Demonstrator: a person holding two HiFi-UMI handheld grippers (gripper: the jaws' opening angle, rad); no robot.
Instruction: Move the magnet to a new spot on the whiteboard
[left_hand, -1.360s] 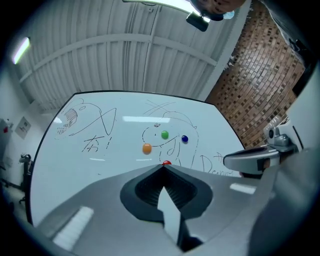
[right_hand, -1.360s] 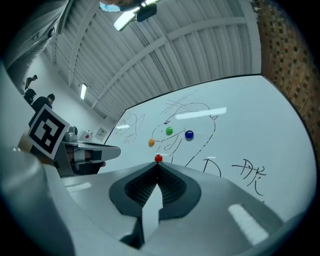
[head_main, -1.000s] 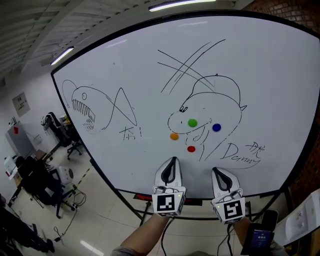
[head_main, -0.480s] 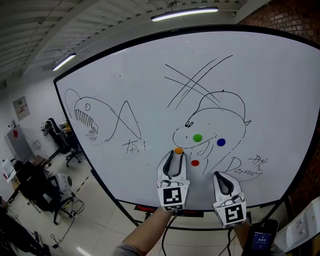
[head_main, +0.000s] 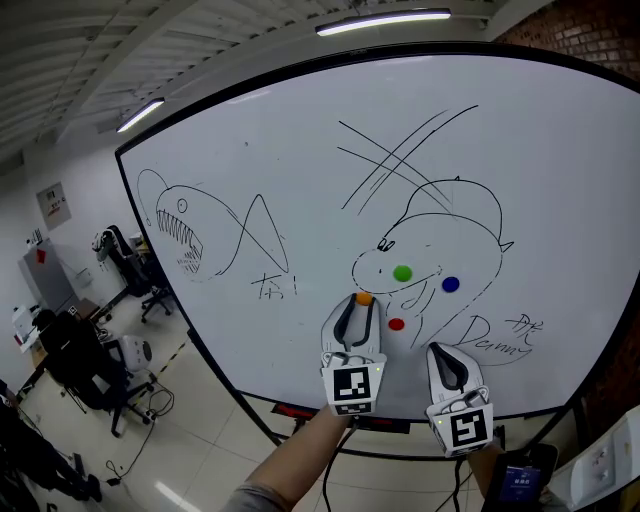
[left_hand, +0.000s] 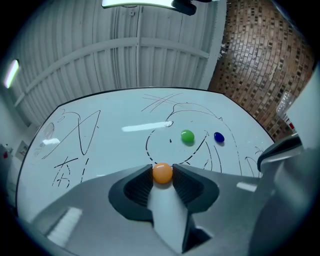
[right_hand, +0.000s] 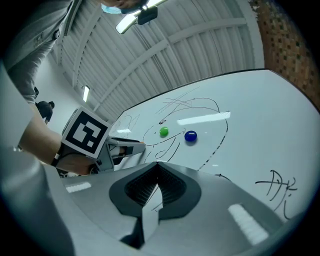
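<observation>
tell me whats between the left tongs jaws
The orange magnet sits between the jaws of the left tongs, which have just been closing and touch both its sides. Behind it is the whiteboard. Its back face is covered; contact with the board cannot be seen.

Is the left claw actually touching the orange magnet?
Touching. The left gripper view shows the left gripper, jaws just closing, pressing both sides of the orange magnet.

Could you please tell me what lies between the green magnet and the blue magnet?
Only whiteboard crossed by a black marker stroke lies between the green magnet and blue magnet; the left gripper view shows it.
</observation>
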